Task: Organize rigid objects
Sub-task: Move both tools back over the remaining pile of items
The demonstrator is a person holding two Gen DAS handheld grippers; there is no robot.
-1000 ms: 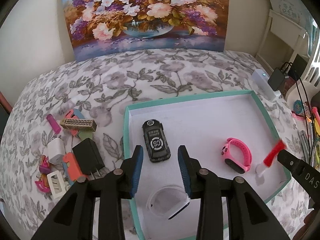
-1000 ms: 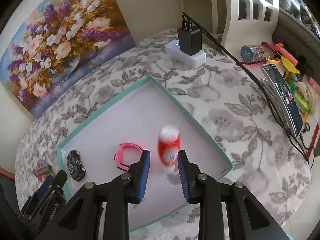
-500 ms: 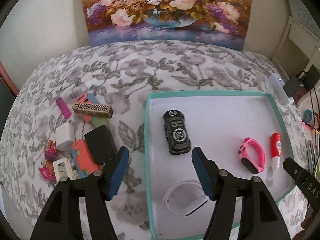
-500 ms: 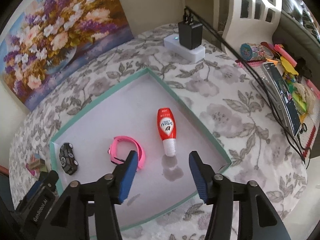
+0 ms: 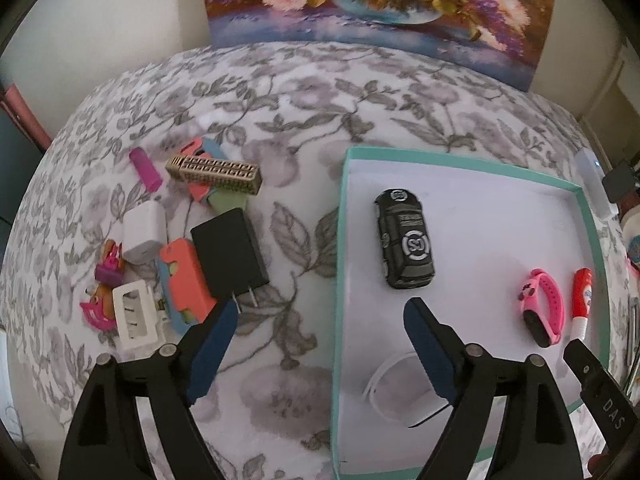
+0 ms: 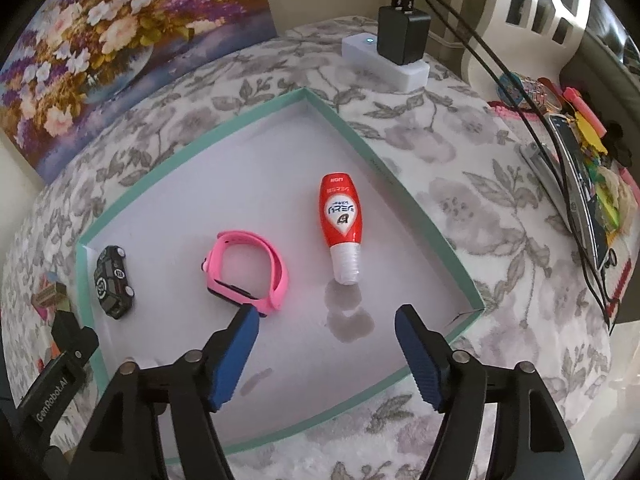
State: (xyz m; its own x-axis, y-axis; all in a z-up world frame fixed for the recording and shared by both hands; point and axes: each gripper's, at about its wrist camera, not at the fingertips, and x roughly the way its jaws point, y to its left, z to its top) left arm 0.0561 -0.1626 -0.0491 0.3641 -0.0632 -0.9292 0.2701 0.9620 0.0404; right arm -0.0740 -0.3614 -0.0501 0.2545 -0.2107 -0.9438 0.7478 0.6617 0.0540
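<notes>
2 grippers [image 5: 316,312] [image 6: 326,316] opening, holding nothing.

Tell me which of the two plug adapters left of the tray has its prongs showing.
The black adapter: two metal prongs stick out of its near end. The white adapter beside it shows none.

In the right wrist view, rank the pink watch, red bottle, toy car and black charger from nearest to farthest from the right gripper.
From the right gripper, jaws opening and empty:
1. Pink watch, right by the left-hand fingertip.
2. Red bottle, lying ahead in the tray.
3. Toy car, by the tray's far left corner.
4. Black charger, outside the tray, on the white power strip.
</notes>
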